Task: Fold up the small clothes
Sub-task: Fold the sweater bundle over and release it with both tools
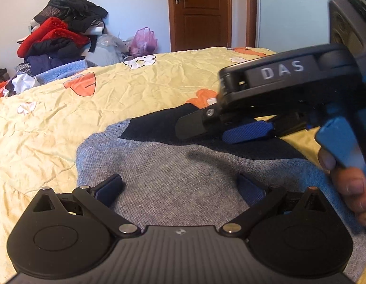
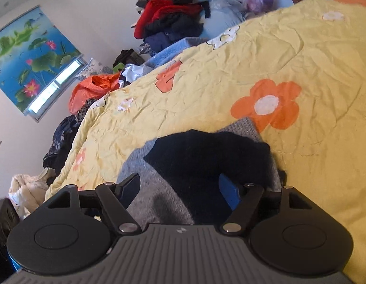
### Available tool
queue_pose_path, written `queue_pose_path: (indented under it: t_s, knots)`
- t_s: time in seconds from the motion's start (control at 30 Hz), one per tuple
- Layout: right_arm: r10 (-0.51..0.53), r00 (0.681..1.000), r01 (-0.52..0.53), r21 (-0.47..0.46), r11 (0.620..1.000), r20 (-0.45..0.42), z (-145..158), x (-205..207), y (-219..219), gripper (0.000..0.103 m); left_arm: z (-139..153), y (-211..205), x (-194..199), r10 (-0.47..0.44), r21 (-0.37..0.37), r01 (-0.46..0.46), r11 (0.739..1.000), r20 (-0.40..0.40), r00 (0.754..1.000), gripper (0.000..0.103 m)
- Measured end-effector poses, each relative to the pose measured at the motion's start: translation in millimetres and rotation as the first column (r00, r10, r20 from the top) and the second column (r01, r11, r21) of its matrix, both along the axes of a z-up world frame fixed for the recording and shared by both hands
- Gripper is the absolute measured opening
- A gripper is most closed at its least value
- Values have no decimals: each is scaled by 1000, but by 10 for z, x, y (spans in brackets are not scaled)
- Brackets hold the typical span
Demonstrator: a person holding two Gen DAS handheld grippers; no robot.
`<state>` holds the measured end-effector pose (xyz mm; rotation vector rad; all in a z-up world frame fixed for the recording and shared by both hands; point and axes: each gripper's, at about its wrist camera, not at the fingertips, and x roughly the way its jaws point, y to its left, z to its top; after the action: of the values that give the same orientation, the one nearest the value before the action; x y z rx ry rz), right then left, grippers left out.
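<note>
A small grey-blue knit sweater point(image 1: 173, 165) with a dark navy part point(image 1: 157, 127) lies on the yellow flowered bedspread point(image 1: 64, 123). My left gripper point(image 1: 181, 187) is low over its grey part, jaws wide open, nothing pinched between them. My right gripper point(image 1: 218, 130) comes in from the right over the navy part, held by a person's hand point(image 1: 348, 182). In the right wrist view the right gripper point(image 2: 179, 187) stands open, with the navy cloth point(image 2: 206, 156) and the grey cloth point(image 2: 154, 203) lying flat between and beneath its fingers.
A heap of dark and red clothes point(image 1: 60, 37) and a pink plastic bag point(image 1: 144, 39) sit beyond the bed's far edge, beside a brown wooden door point(image 1: 199, 11). An orange bag point(image 2: 93, 90) and more clothes lie off the bed's left side, under a lotus-print blind point(image 2: 29, 56).
</note>
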<state>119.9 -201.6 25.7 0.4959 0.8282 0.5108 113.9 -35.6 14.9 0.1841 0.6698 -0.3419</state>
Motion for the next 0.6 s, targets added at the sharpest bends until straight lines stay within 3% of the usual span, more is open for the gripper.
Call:
queue_pose_path:
  t_s: [0.1, 0.17, 0.27, 0.33, 0.47, 0.6]
  knots:
    - [25, 1000, -24, -67, 997, 17, 83, -51, 76, 70, 48, -12, -28, 20, 11, -20, 1000, -6, 1000, 103]
    - [-16, 1000, 16, -35, 999, 18, 187, -202, -11, 71, 180, 37, -176, 52, 3, -52, 999, 14, 999, 103]
    - [-29, 997, 26, 45, 999, 66, 331, -571, -304, 76, 360, 360, -616, 71, -98, -64, 993, 75, 995, 103]
    - [-40, 996, 39, 12, 999, 83, 369, -799, -489, 76, 403, 568, -975, 106, -118, -91, 989, 119, 987, 103]
    - [13, 997, -5, -89, 996, 82, 355, -1194, -641, 72, 322, 608, -1702, 31, 73, -47, 996, 214, 976, 103]
    - [108, 989, -88, -186, 979, 98, 316, -1447, -465, 70, 132, 522, -2008, -22, 187, -11, 982, 171, 985, 103]
